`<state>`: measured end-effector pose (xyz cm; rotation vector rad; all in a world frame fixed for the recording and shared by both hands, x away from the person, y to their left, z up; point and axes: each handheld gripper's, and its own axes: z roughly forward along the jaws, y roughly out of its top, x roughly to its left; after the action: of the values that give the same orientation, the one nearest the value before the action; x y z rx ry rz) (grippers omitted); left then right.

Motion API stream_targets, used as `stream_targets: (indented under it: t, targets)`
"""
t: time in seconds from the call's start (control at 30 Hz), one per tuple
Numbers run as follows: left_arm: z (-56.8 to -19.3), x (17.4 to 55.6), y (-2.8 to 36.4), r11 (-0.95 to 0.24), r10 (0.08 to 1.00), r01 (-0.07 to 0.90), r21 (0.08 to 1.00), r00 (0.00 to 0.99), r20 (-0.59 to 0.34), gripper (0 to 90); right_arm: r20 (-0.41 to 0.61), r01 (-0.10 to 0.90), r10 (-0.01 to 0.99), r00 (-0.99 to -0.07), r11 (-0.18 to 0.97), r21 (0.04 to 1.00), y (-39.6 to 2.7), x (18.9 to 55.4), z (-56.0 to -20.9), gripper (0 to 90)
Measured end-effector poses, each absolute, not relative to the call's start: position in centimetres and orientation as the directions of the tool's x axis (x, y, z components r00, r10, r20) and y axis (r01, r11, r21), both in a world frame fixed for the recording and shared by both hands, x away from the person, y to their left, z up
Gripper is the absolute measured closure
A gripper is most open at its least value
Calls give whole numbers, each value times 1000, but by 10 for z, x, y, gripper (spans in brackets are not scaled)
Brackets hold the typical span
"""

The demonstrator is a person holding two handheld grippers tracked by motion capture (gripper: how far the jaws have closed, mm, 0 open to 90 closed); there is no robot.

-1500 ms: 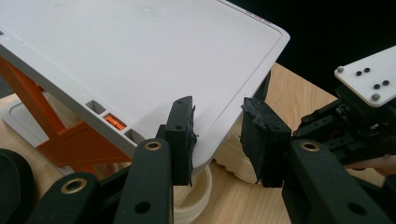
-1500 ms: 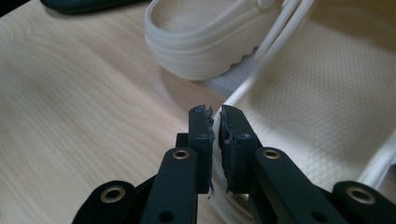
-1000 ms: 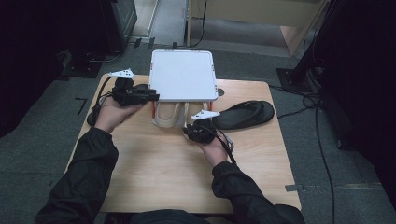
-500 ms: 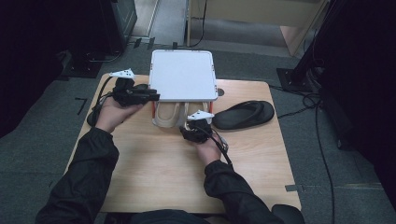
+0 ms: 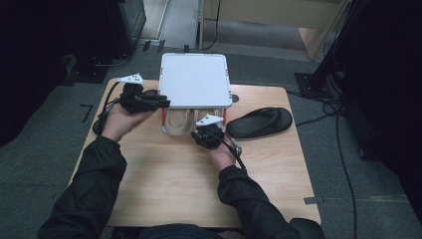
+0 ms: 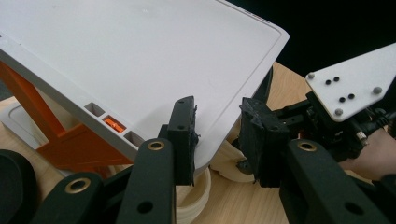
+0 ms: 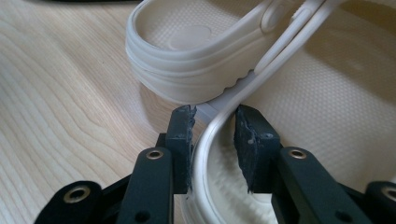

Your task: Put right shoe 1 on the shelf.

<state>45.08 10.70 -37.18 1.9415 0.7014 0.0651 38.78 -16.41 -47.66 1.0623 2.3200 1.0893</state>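
We see bench [image 5: 164, 184], white rack [image 5: 195, 79] at far edge, cream sandals [image 5: 180, 124] under its front lip. Right hand-held gripper [image 7: 212, 126] nearer: jaws straddle sandal rim [image 7: 205, 140], small gaps, not clenched. Sandal runs straight ahead. Left hand-held gripper [image 6: 217, 135] released, beside rack corner.

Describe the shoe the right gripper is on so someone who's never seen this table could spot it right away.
Start at the white lid at the table's far edge. Two cream clogs poke out under its near side, and the right gripper straddles the heel strap of the right one. Unlike the black sandal beside it, it is pale cream.
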Motion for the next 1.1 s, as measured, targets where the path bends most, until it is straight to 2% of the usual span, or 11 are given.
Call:
stream_targets:
  t: [0.3, 0.4, 0.47, 0.6, 0.8, 1.1]
  targets:
    - [-372, 451, 107, -298, 496, 446, 844, 828, -263, 667, 64, 507, 757, -650, 369, 779, -173, 381, -471, 636]
    - [-372, 451, 107, -301, 496, 445, 843, 829, -260, 667, 80, 496, 739, -669, 363, 789, -178, 368, -463, 677]
    - [-372, 451, 107, -301, 497, 445, 843, 828, -259, 667, 62, 480, 733, -678, 377, 792, -182, 358, -458, 753]
    - [-372, 451, 107, -304, 500, 444, 843, 827, -256, 667, 60, 484, 711, -701, 412, 772, -191, 339, -459, 818]
    - [-372, 451, 106, -304, 501, 445, 843, 827, -256, 667, 51, 528, 731, -681, 442, 725, -204, 337, -476, 846]
    - [-372, 451, 107, -303, 499, 446, 843, 827, -258, 668, 50, 535, 772, -634, 390, 749, -206, 358, -479, 840]
